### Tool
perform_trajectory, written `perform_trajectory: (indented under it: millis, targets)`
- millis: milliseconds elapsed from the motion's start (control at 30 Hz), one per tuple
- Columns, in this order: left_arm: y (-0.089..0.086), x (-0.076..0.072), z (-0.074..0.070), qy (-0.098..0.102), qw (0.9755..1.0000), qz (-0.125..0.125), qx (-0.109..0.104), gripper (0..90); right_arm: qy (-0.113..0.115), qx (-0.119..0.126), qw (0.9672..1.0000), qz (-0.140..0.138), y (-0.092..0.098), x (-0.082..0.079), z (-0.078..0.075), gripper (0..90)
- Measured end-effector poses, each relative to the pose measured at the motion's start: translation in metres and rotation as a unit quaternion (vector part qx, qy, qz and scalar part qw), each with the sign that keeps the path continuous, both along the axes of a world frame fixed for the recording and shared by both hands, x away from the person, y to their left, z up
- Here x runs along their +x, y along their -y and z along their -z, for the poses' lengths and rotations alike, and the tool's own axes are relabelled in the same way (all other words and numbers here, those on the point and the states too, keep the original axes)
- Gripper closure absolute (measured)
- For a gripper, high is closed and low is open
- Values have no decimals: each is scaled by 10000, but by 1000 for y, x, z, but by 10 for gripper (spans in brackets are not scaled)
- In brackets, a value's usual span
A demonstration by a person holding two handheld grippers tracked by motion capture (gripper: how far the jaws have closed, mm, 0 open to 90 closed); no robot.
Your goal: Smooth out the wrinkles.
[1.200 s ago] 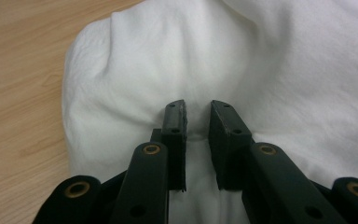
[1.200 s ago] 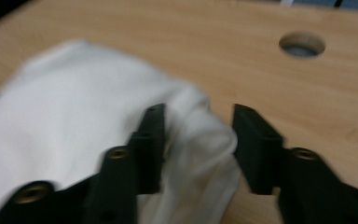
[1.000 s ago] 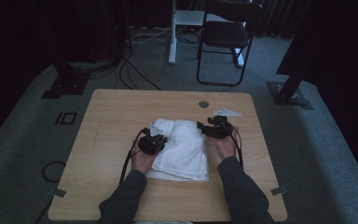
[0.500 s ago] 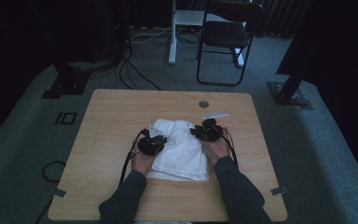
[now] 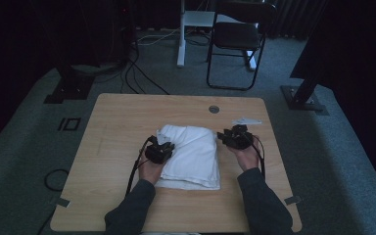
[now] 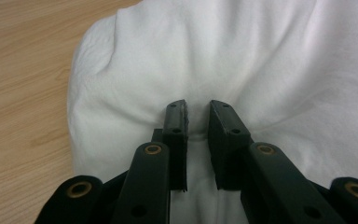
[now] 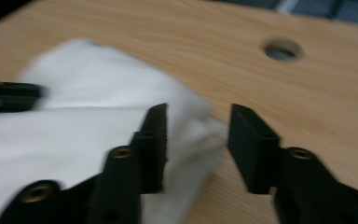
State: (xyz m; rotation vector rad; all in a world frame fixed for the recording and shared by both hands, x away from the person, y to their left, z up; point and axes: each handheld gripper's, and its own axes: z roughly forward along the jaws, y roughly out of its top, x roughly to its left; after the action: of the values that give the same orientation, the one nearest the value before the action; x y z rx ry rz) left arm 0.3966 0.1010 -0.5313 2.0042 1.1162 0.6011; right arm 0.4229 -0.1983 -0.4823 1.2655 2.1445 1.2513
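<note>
Overhead, wooden table (image 5: pixel 127 122) on grey carpet (image 5: pixel 352 161); left claw (image 6: pixel 197 109) pinches white towel (image 5: pixel 196 152), right claw (image 7: pixel 197 122) parted.

The white towel (image 5: pixel 192 155) I'm working on is folded into a thick, roughly rectangular stack, lying flat around the middle of the wooden table (image 5: pixel 122 122). It's soft and a bit rumpled, with rounded corners at the far end and a little ridge bunched up near its left edge.

Black folding chair (image 5: pixel 237 41), floor cables (image 5: pixel 137 73), white table leg (image 5: pixel 181 36)
</note>
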Motion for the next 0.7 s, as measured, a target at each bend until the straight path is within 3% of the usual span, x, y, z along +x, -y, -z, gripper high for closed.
perform_trajectory:
  millis: [100,167,233,267,300,333,367,400,433,500,567,600,700]
  targets:
    - [1,-2,0,52,10000,-11,46,778,126,88,9998,-142,-17,0,-5,475]
    - [1,-2,0,64,10000,5,51,777,84,-86,9999,-38,-29,10,0,459]
    - [0,-1,1,43,10000,16,12,777,-126,-78,9999,65,-34,24,8,432]
    - [0,-1,1,54,10000,25,24,777,-433,62,9990,17,-35,35,16,433]
    - [0,-1,1,67,10000,38,45,777,-666,195,9976,-91,-35,40,21,507]
    - [-1,-2,1,72,9999,51,65,777,-908,205,9952,-293,-35,45,27,647]
    - [-1,-2,1,82,9999,59,77,778,-933,-74,9947,-418,-37,46,31,767]
    - [0,-2,2,99,9999,74,92,779,-915,-375,9944,-374,-37,44,32,851]
    - [0,-2,2,113,9999,75,79,782,-832,-416,9955,-176,-32,41,30,863]
    - [0,-2,3,105,9999,124,-28,785,-716,-152,9971,220,-19,32,21,863]
    - [3,-3,2,121,9999,73,56,785,-603,-374,9969,335,-22,22,15,770]
    - [4,-3,2,128,9999,56,70,784,-404,-599,9966,383,-27,12,12,667]
    - [2,-2,2,93,10000,18,7,782,-64,-495,9988,25,-34,-15,6,487]
